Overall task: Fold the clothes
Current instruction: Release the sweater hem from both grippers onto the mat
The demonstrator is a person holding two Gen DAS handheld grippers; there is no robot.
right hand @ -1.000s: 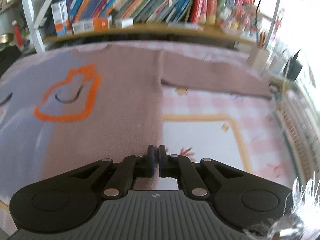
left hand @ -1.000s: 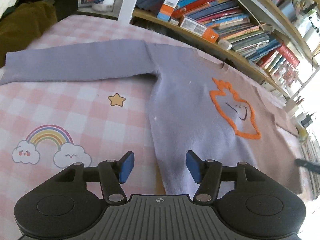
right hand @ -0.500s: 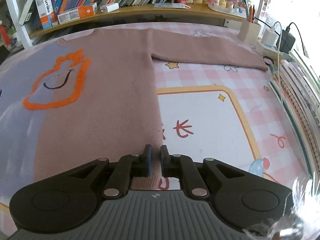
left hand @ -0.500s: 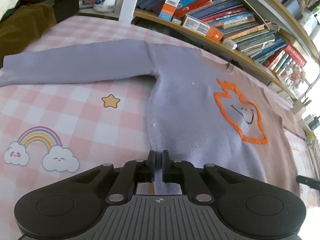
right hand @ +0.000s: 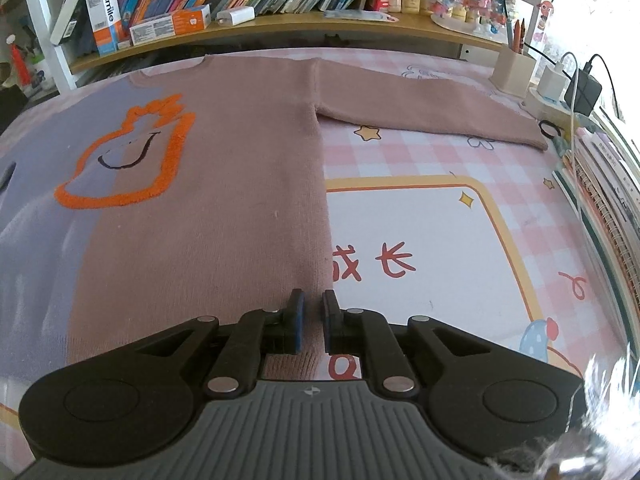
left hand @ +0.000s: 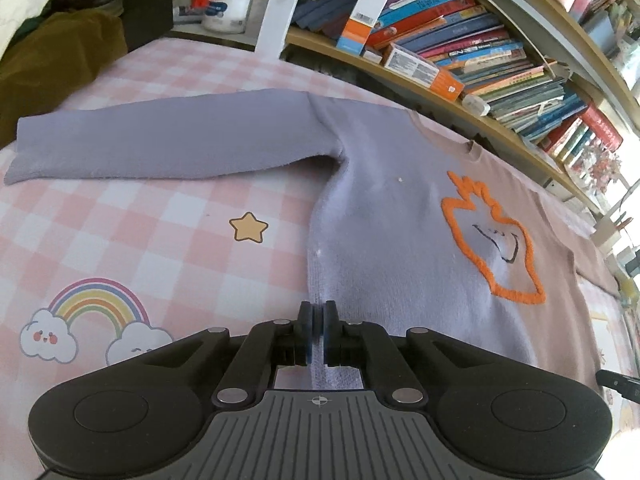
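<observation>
Lilac knit fills most of our left wrist view: the sweater (left hand: 384, 216) lies flat, front up, on the desk (left hand: 132, 216), which is covered by a pink checked mat with a yellow star (left hand: 248, 227) and a rainbow with clouds (left hand: 94, 322) printed on it. One lilac sleeve (left hand: 160, 140) stretches out to the left, and an orange outlined figure (left hand: 494, 246) sits on the chest. Our left claw (left hand: 319, 334) has its blue pads nearly together, pinching the lower left side edge of the sweater, with the fabric running between them. Behind the desk, a shelf of books (left hand: 472, 56) runs along the back, and a dark brown garment (left hand: 52, 60) is heaped at the far left.

From the right wrist view, we see the other half of the sweater (right hand: 224, 184), here a dusty pink-brown, with its sleeve (right hand: 424, 108) reaching out to the right across the mat. Our right claw (right hand: 313, 322) is at the sweater's lower right side edge, its pads set a narrow gap apart with the knit edge lying between them; we cannot tell whether they actually grip it. Red characters (right hand: 374, 266) are printed on the mat's white panel just beside the edge. A pencil holder (right hand: 513, 68) and chargers (right hand: 568, 84) stand at the far right, near the sleeve's cuff.
</observation>
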